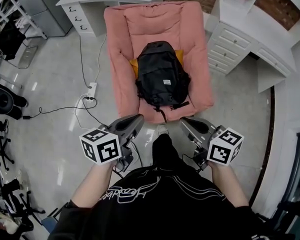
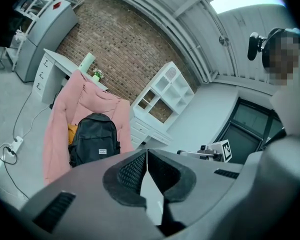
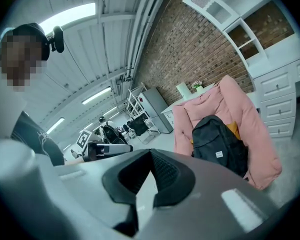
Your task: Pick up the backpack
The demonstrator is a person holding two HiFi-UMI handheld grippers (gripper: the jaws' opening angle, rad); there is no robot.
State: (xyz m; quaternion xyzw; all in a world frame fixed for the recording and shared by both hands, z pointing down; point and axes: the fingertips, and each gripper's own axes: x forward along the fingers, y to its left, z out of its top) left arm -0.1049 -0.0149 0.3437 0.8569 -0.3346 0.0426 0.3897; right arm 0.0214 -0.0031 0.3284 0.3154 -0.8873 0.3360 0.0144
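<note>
Soft black backpack slumps on the pink armchair; probably floppy and light, so grab its top. Left gripper and right gripper hover short of the armchair, jaws pressed together, empty.

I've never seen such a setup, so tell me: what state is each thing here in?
Backpack: closed, propped on the chair, untouched.
Chair: holding the backpack.
Left gripper: shut, empty.
Right gripper: shut, empty.
Power strip: on the floor, cables plugged in.

No legible text — (backpack label blurred)
</note>
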